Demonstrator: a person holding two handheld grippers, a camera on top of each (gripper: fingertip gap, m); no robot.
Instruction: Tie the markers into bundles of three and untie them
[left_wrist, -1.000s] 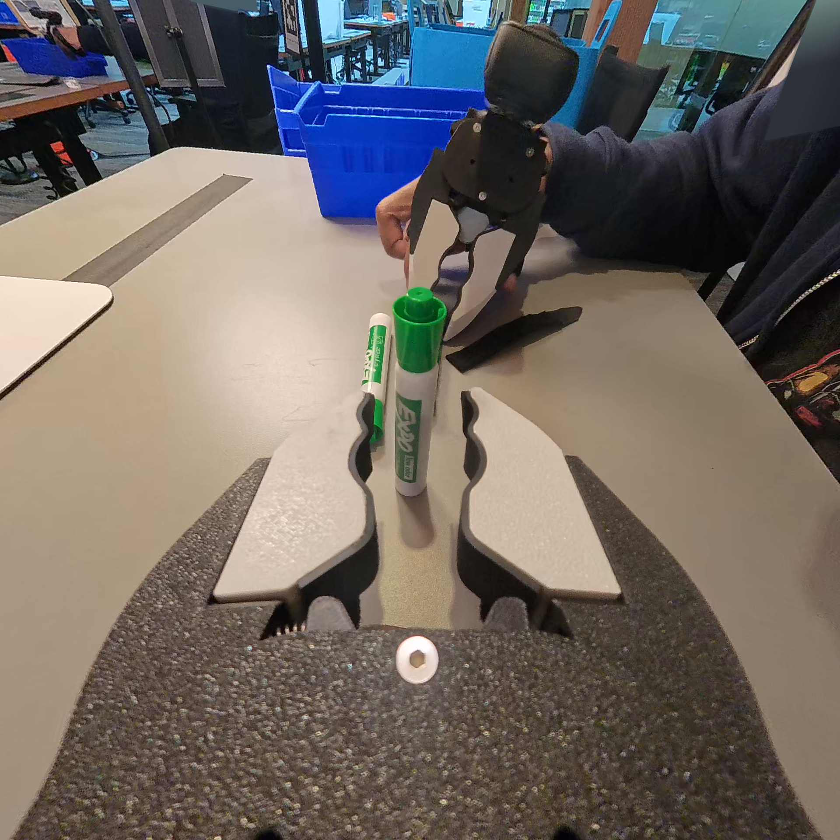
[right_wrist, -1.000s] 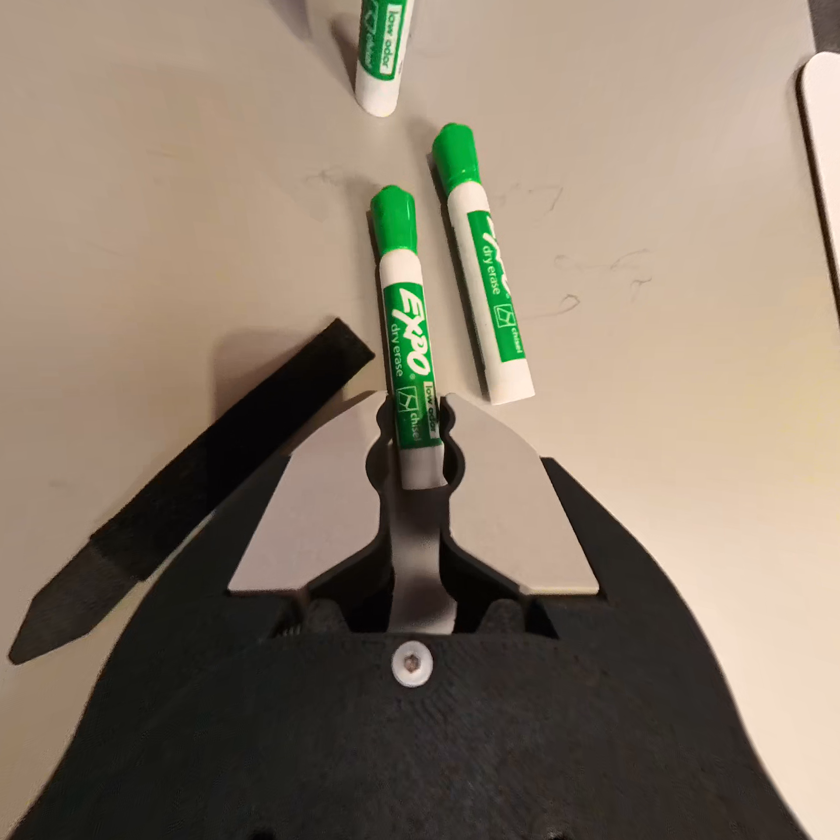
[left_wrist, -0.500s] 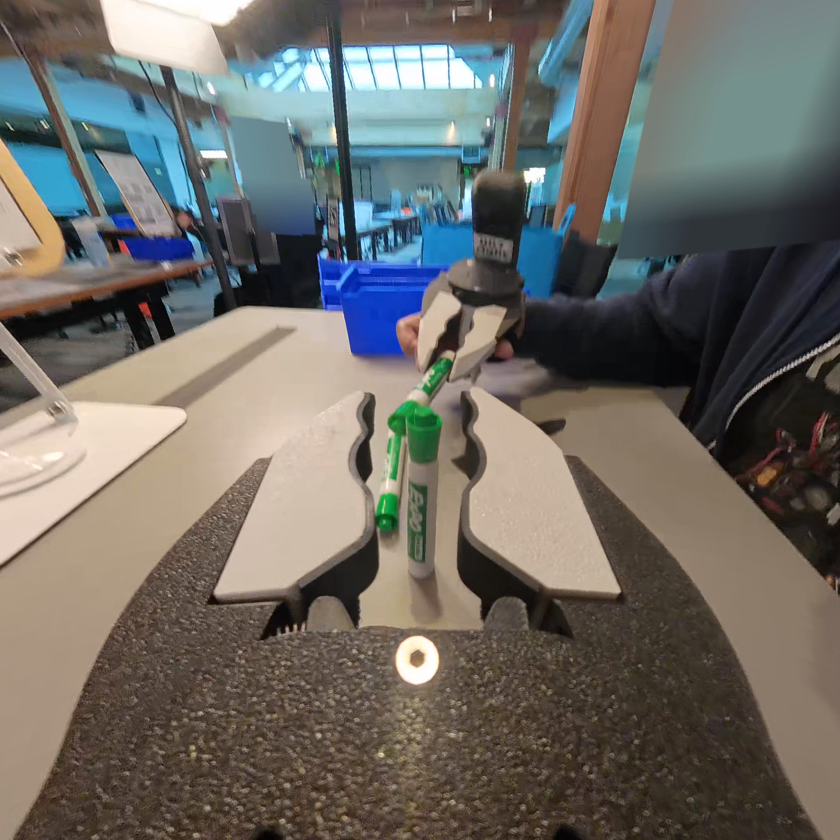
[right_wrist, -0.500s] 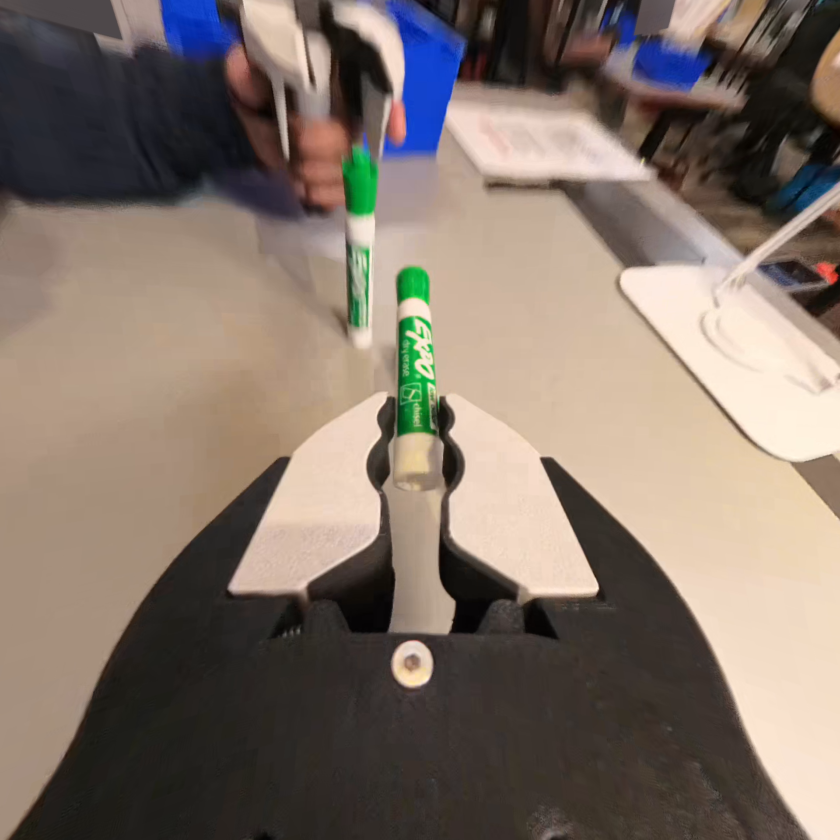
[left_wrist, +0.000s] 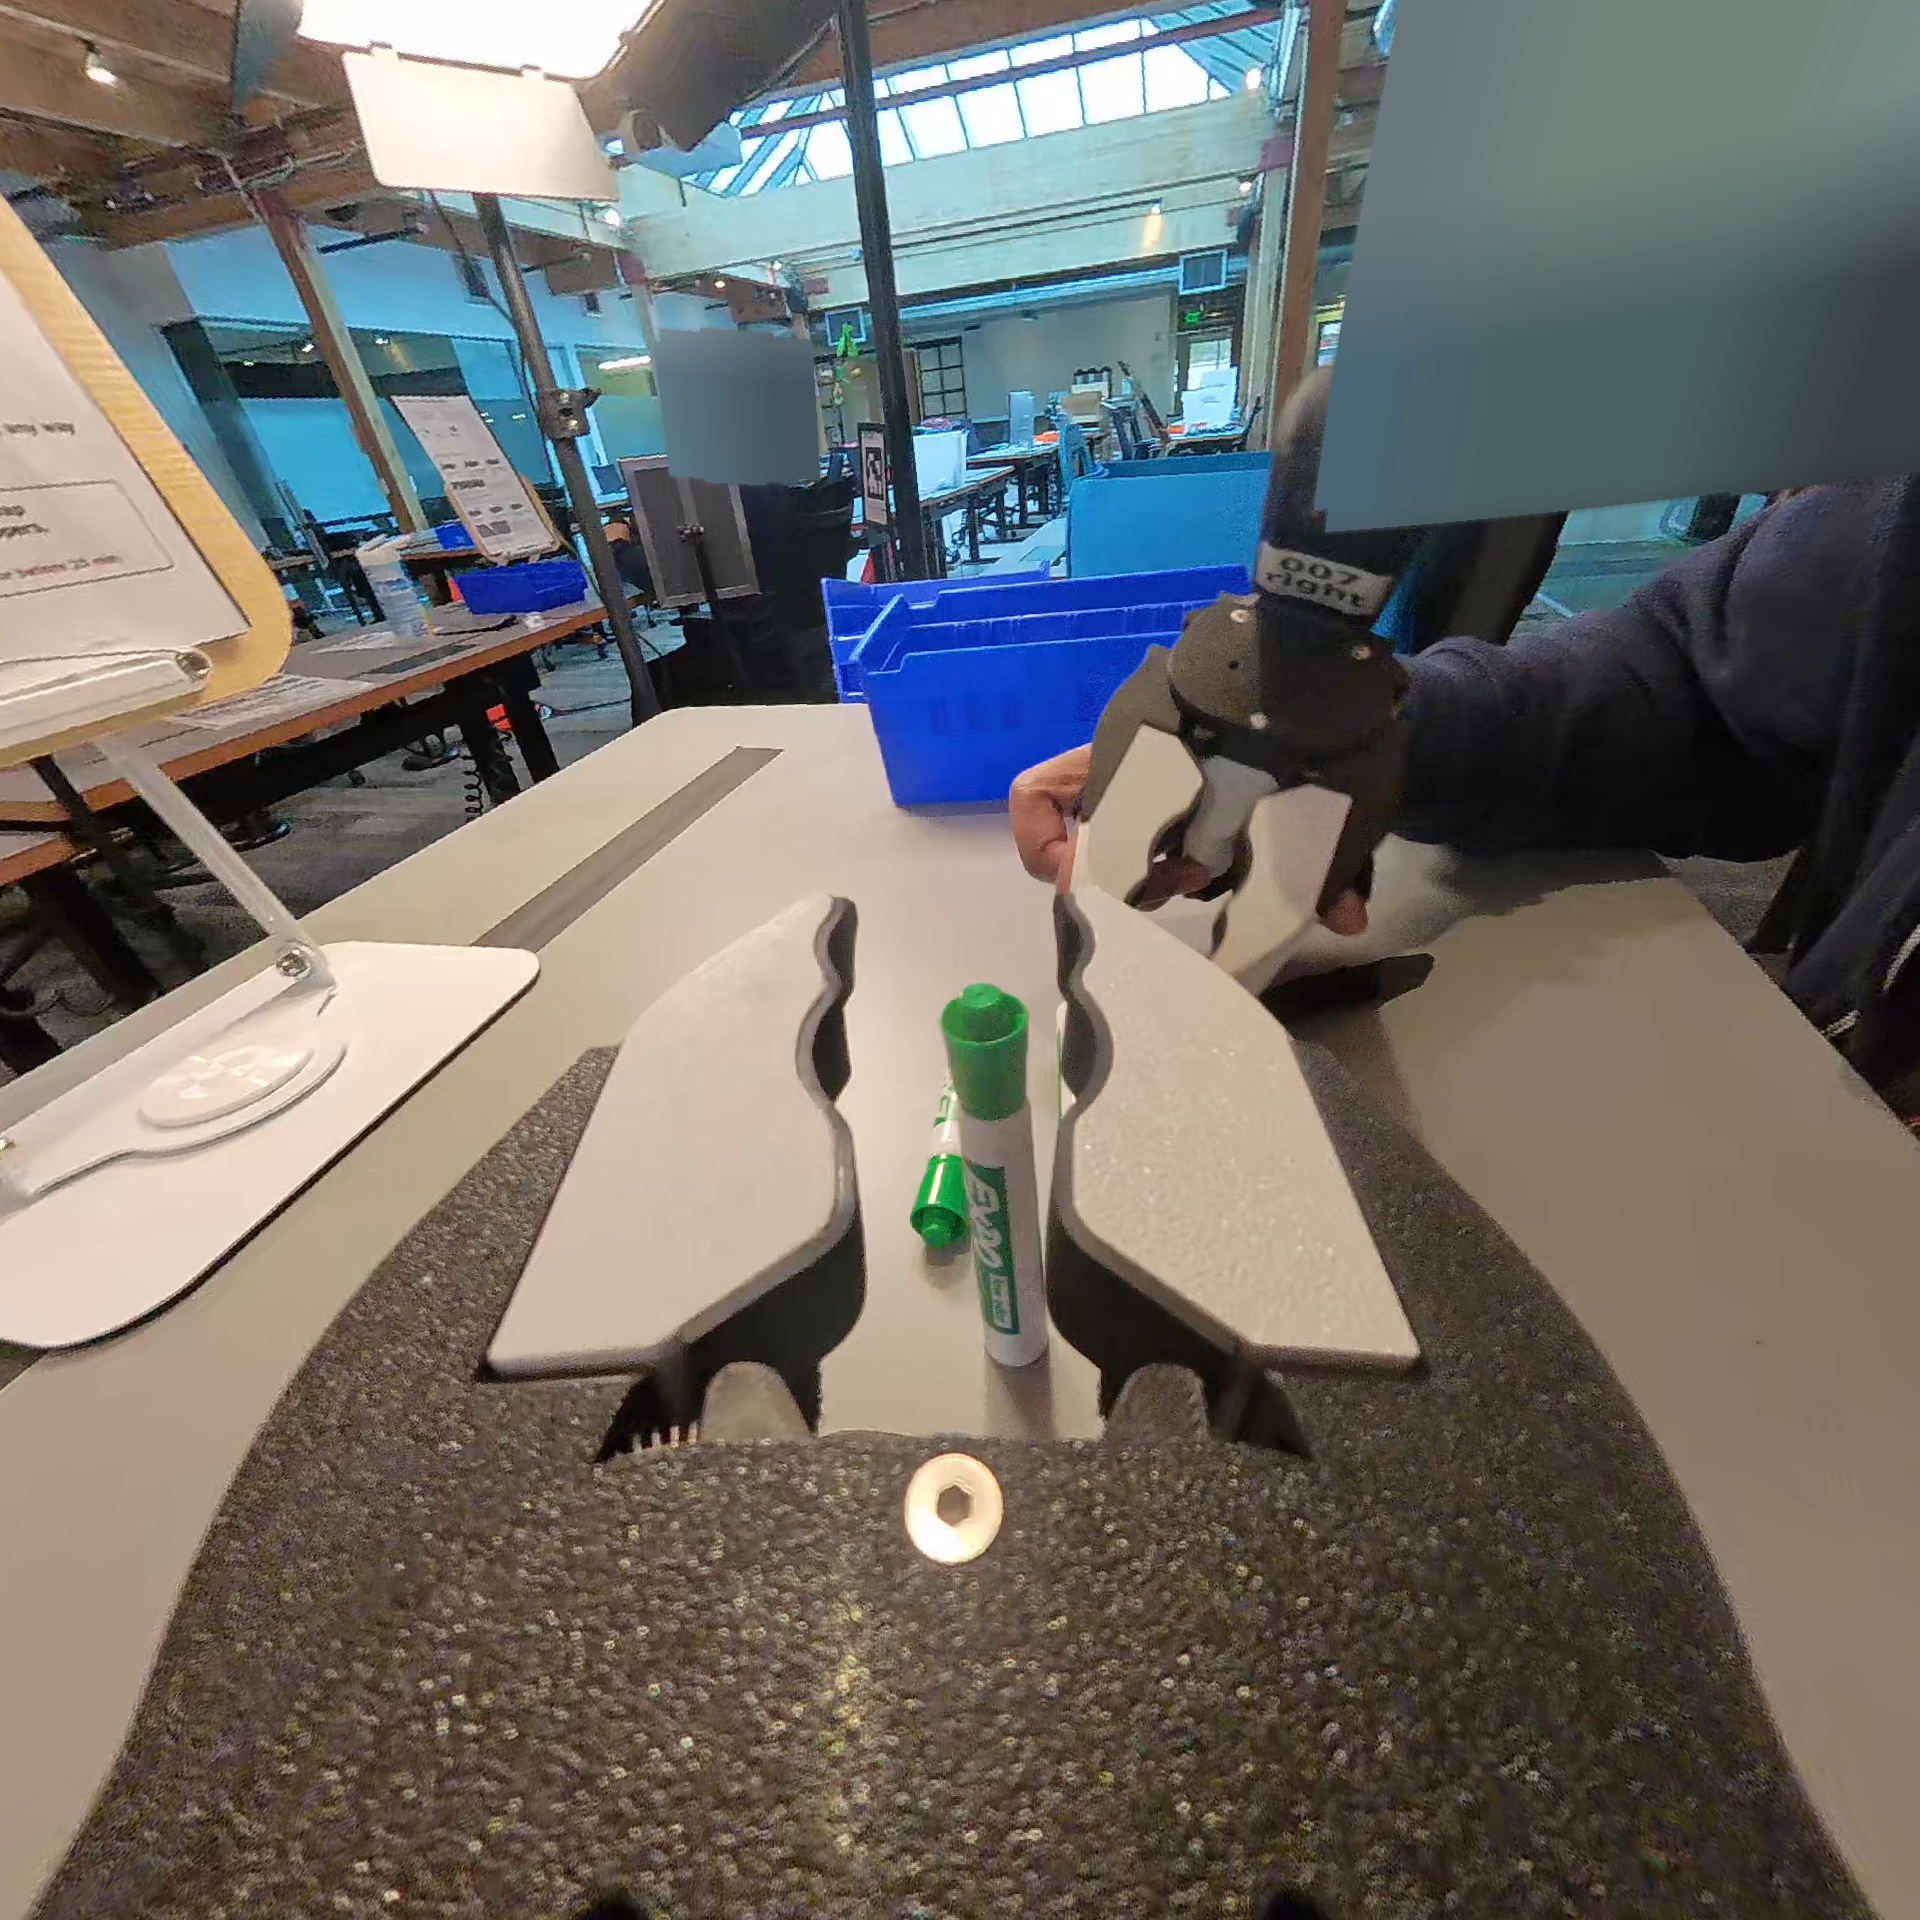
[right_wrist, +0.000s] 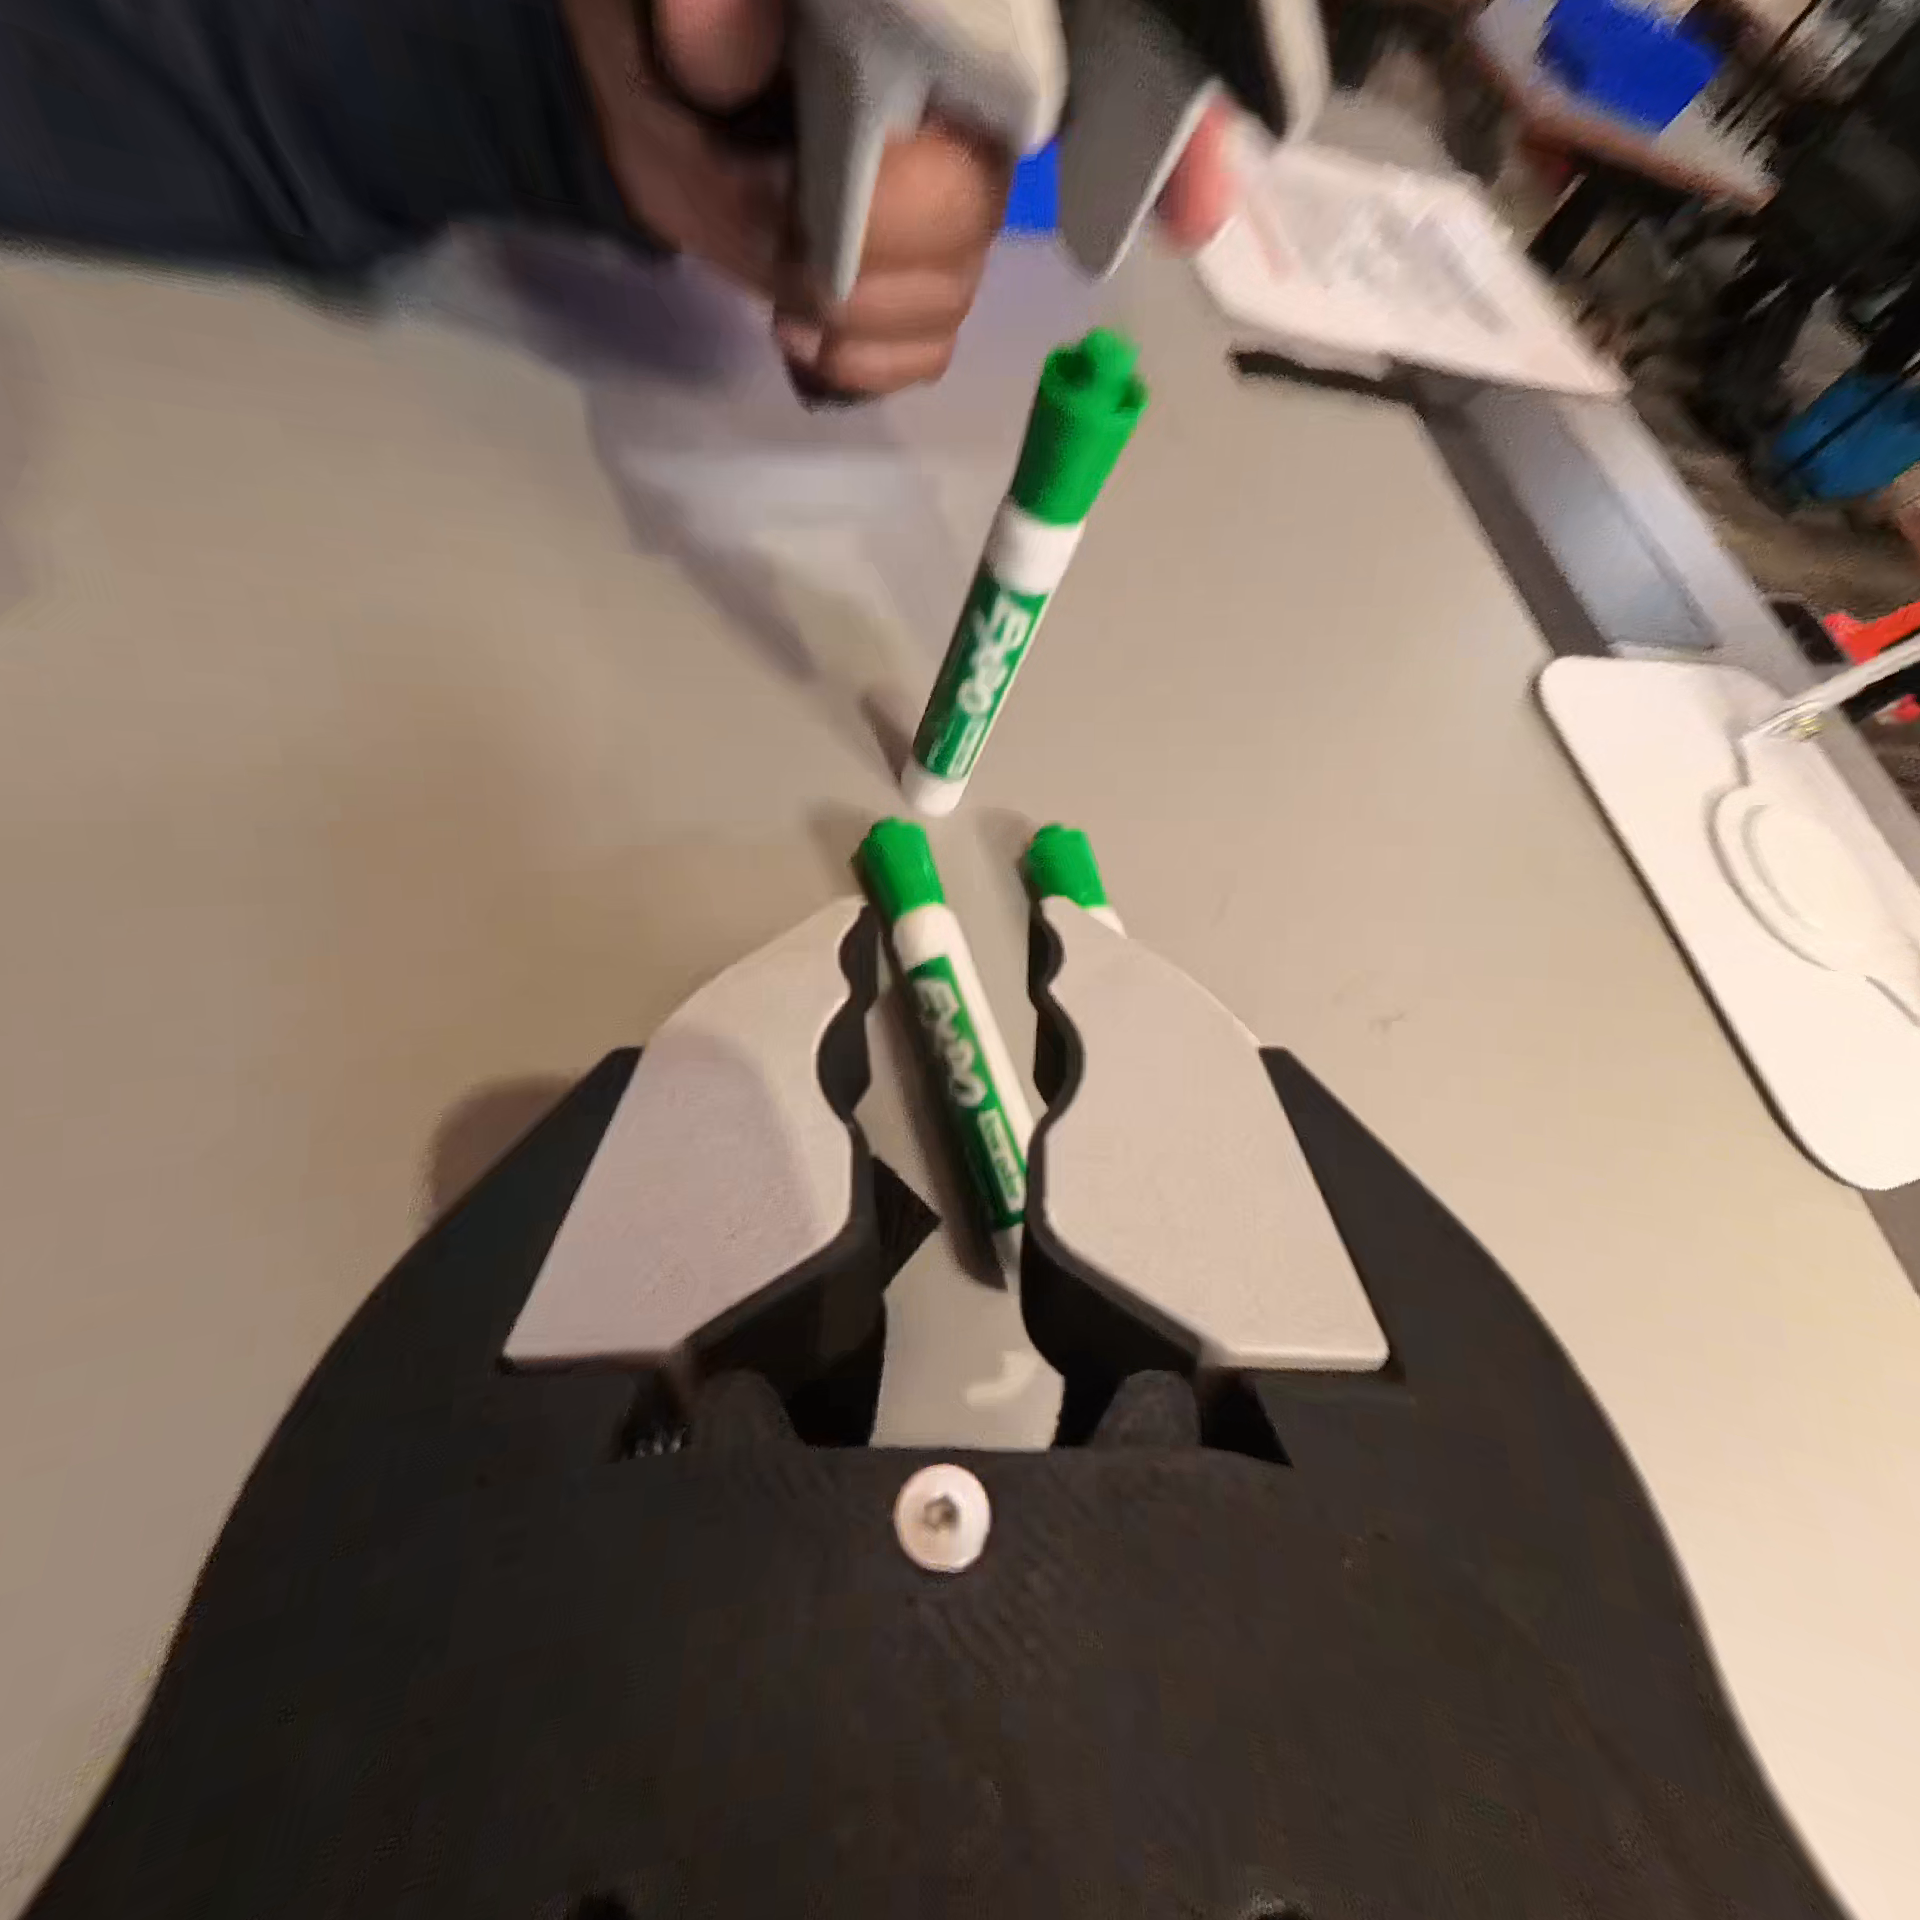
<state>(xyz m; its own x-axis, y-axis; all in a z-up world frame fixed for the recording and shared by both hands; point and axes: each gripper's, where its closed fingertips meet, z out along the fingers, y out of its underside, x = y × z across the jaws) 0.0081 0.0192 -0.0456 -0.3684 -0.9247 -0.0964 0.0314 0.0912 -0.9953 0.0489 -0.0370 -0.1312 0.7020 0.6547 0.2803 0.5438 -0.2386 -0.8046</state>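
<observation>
Gathering step: three green markers loose on the table, none bundled yet.

Left gripper (left_wrist: 954, 914) stood wide open around a standing marker (left_wrist: 992, 1164), its base on the table (left_wrist: 1558, 1143) and cap up. The right wrist view showed it leaning, with neither pad touching it. Right gripper (right_wrist: 948, 920) was partly open and low over a lying marker (right_wrist: 951, 1049), which sat slantwise between the pads on the table and was not clamped. A third marker (right_wrist: 1062, 864) lay just right of it, half hidden by the right finger. The black strap (left_wrist: 1361, 977) lay flat beneath the right gripper. My judgement: next, steady or lay down the leaning one, push all three side by side, then fetch the strap.
</observation>
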